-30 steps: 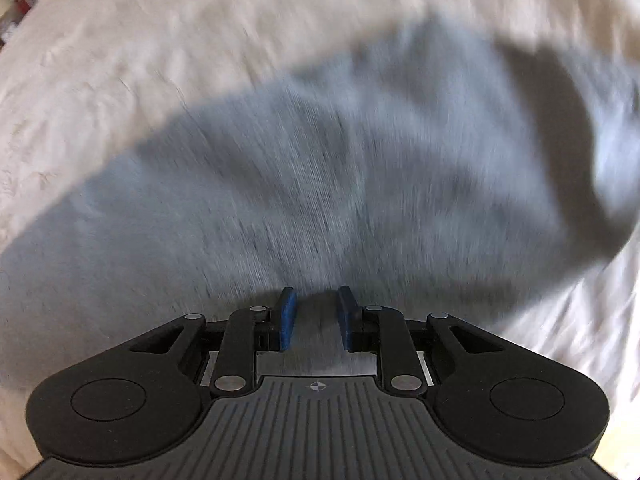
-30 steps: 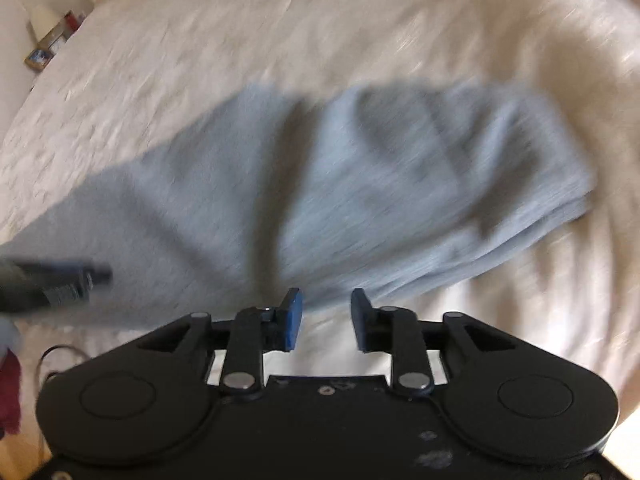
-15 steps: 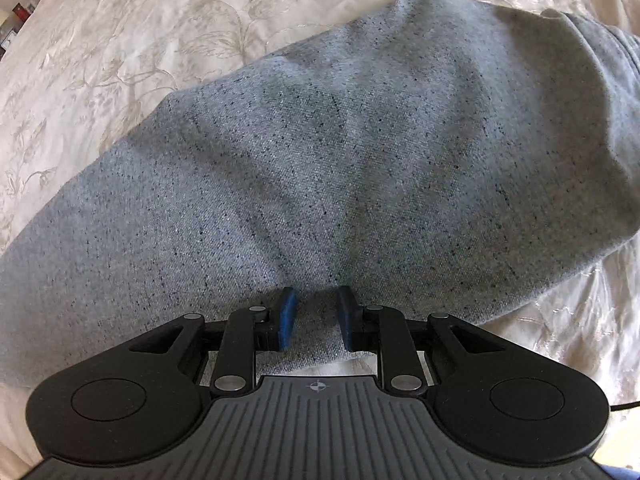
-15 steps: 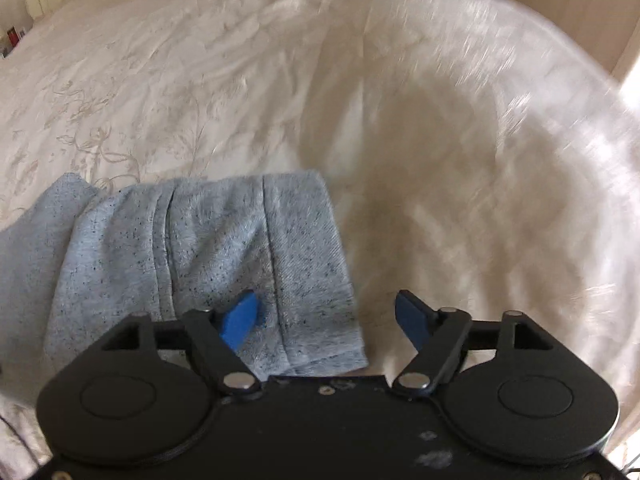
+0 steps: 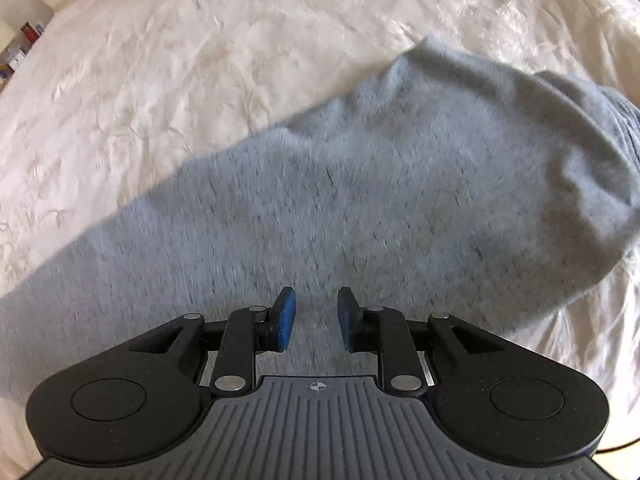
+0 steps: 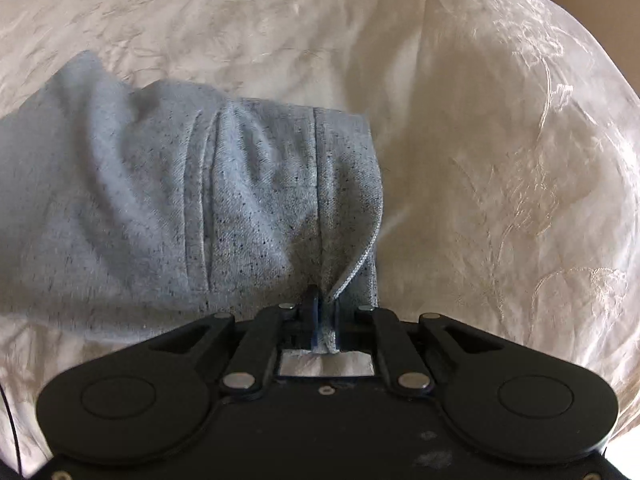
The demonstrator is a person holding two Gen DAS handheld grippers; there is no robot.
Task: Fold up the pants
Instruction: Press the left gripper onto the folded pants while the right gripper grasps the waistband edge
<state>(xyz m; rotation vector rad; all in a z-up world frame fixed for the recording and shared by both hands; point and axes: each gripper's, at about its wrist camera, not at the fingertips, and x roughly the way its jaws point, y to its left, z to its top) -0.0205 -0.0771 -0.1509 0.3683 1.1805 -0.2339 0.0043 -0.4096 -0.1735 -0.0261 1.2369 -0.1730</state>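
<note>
I am closing my right gripper on the hem of the grey pants lying on the bedspread, my left gripper hovering slightly parted above, so lifting and folding comes next.

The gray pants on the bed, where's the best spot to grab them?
Take the gray pants by the hemmed end, coming down from above at its near corner. That edge is stitched, lies flat and open to the bedspread beside it. The right tool is closing on that corner, with cloth between its pads.
</note>
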